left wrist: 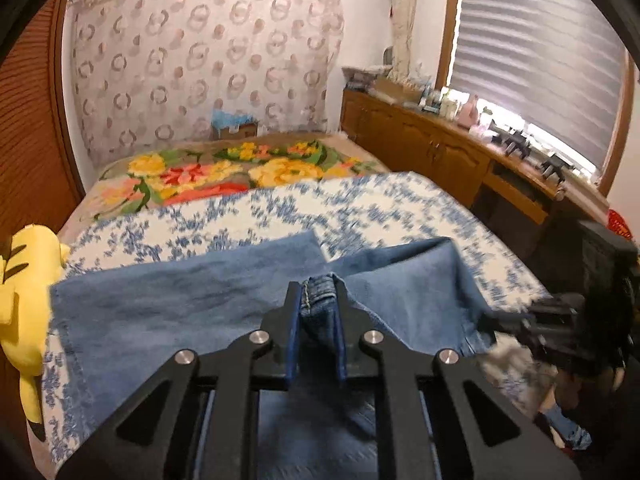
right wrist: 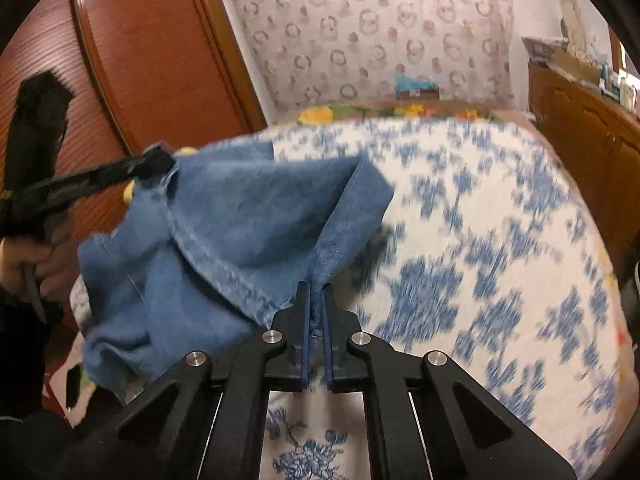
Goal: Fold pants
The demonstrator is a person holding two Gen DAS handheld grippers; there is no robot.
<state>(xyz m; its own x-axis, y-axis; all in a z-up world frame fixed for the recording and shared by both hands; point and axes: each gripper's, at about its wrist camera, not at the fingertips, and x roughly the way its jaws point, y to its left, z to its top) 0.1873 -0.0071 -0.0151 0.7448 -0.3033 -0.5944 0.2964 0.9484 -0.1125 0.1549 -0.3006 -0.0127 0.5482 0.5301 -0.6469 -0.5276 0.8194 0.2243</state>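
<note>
Left tool [left wrist: 317, 292]: I have it clamped narrow on a thick stitched edge of the pants [left wrist: 180, 300], probably the waistband or a hem; the denim is bunched between the two fingers.

Right tool [right wrist: 317, 300]: I have it pinched almost fully together on a thin gathered fold of the same pants, the cloth running up and away from the fingertips.

Pants location: on the bed [left wrist: 400, 208], over the blue-and-white flowered cover, at the near end. In the left wrist view two denim panels spread flat away from the tool, left and right of a central split. In the right wrist view the cloth hangs raised and rumpled between my two tools.

Surroundings: a yellow soft toy [left wrist: 24, 280] lies at the left edge of the bed, just beside the denim. A wooden cabinet [left wrist: 420, 140] runs along the right wall, well apart from the work.

Done so far: both grips are set on the near edge of the garment. I see no finished fold.

Left to do: I judge the task to be at an early stage. The pants need laying flat, the legs bringing together, then folding across the length.

View quality: motion blur on the bed cover; which edge each tool holds is uncertain.
</note>
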